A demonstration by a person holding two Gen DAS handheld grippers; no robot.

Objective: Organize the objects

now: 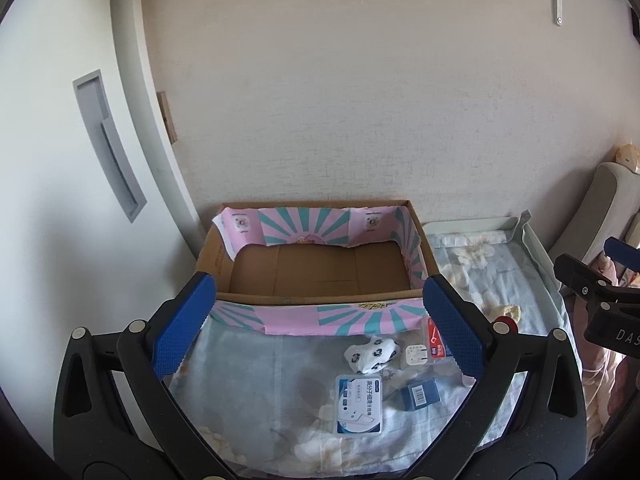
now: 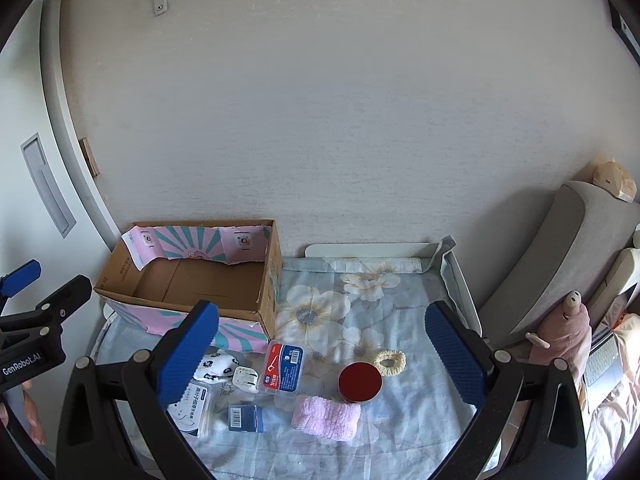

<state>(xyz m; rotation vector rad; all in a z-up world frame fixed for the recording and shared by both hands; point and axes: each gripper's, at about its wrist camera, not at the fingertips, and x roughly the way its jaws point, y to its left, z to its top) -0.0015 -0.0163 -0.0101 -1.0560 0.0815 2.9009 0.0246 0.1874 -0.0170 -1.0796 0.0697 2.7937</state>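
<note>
An empty cardboard box [image 1: 320, 272] with pink and teal flaps stands at the back left of the table; it also shows in the right wrist view [image 2: 200, 280]. In front of it lie a patterned sock [image 2: 216, 366], a white plug [image 2: 245, 378], a floss box with a blue and red label [image 2: 282, 368], a white floss pack [image 1: 359, 404], a small blue box [image 2: 245, 418], a pink towel [image 2: 326, 418], a red-lidded tin [image 2: 360, 382] and a cream scrunchie [image 2: 390, 362]. My left gripper [image 1: 320, 328] is open above the near items. My right gripper [image 2: 322, 354] is open above them too.
The table wears a flowered blue cloth [image 2: 360, 312] and has a raised white rim [image 2: 460, 280]. A wall stands behind it. A white cabinet door [image 1: 60, 200] is at the left. A grey cushion [image 2: 560, 248] and a pink plush [image 2: 568, 332] are at the right.
</note>
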